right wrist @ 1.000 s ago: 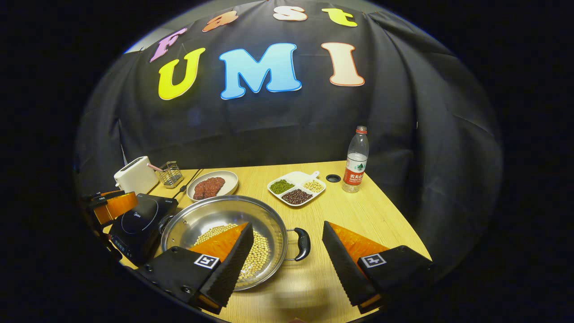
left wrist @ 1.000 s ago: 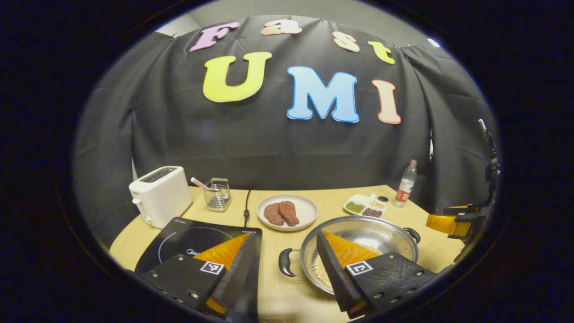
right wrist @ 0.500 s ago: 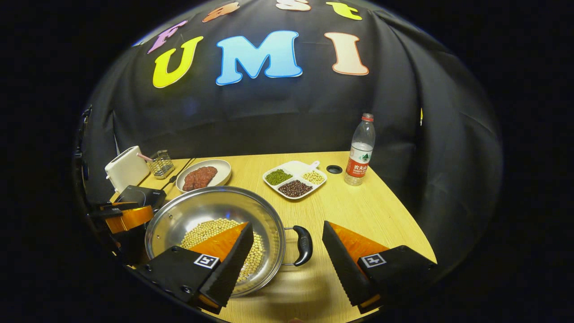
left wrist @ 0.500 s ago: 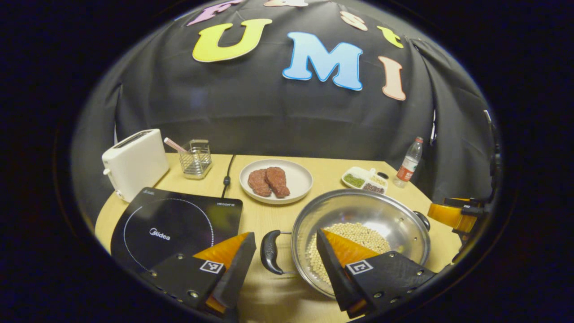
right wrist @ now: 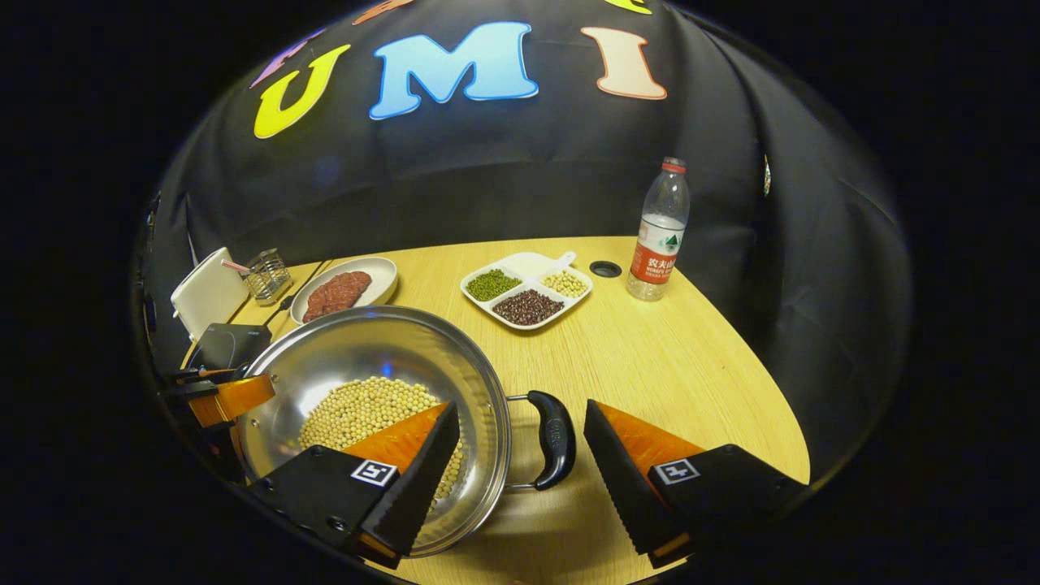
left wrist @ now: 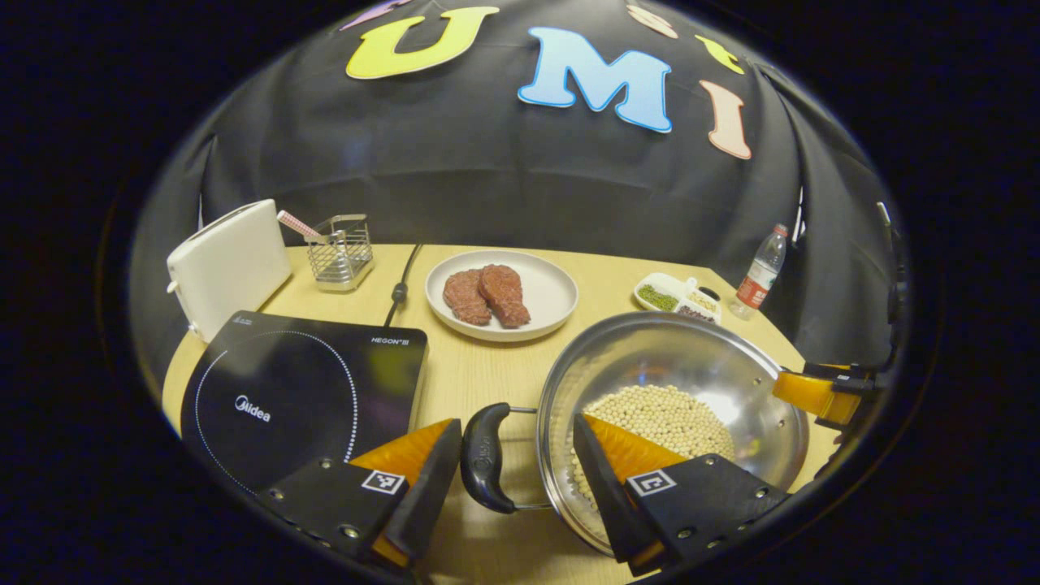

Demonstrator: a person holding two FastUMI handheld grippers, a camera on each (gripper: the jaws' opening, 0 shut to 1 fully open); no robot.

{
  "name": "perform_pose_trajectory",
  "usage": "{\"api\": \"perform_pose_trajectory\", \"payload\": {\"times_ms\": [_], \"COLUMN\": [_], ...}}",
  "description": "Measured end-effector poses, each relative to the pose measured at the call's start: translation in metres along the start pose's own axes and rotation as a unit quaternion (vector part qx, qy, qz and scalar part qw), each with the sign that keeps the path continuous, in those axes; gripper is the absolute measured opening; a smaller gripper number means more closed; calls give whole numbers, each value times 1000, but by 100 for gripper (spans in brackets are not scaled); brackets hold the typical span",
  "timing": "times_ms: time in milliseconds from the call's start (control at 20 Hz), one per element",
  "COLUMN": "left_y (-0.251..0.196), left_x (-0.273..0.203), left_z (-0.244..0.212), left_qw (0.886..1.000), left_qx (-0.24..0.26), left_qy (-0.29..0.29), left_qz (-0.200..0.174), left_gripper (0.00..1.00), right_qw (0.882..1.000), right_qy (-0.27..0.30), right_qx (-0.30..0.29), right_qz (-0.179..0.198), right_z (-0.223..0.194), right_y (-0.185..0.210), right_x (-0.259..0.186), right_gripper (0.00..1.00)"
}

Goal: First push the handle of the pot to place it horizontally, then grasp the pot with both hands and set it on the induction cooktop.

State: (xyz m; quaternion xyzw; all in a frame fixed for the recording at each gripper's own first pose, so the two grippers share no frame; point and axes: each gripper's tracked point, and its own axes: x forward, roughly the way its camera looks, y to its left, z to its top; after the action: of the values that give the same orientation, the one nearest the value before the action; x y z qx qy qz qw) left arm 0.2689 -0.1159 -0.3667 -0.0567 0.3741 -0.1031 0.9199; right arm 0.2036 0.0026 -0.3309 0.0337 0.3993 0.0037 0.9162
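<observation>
A steel pot with pale beans in it stands on the wooden table, to the right of the black induction cooktop. My left gripper is open. The pot's black left handle lies between its fingers, and its right finger reaches over the pot's rim. In the right gripper view the pot sits low and left. My right gripper is open around the right handle, its left finger over the beans. Neither gripper presses on a handle. Each gripper shows orange at the far side of the pot in the other's view.
A white toaster and a wire basket stand behind the cooktop. A plate with meat lies behind the pot. A divided dish of beans and a water bottle stand at the back right.
Both grippers have moved forward and down toward the pot. Each handle now sits between a pair of open fingers. The pot has stayed in place.
</observation>
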Motion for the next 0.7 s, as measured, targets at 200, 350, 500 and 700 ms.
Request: {"api": "perform_pose_trajectory", "payload": {"times_ms": [200,350,500,700], "left_y": [-1,-2,2,5], "left_x": [6,8,6,7], "left_z": [-8,-14,-13,-16], "left_qw": [1000,1000,1000,999], "left_qx": [-9,-14,-15,-16], "left_qy": [12,20,19,21], "left_qz": [0,0,11,20], "left_gripper": [84,81,81,61], "right_qw": [1000,999,999,999], "right_qy": [29,36,41,38], "right_qx": [5,4,7,-2], "right_qz": [-4,-10,-10,-9], "right_z": [-11,-15,-16,-14], "right_y": [-2,-6,-5,-3], "right_x": [11,15,16,15], "right_gripper": [99,96,74,58]}}
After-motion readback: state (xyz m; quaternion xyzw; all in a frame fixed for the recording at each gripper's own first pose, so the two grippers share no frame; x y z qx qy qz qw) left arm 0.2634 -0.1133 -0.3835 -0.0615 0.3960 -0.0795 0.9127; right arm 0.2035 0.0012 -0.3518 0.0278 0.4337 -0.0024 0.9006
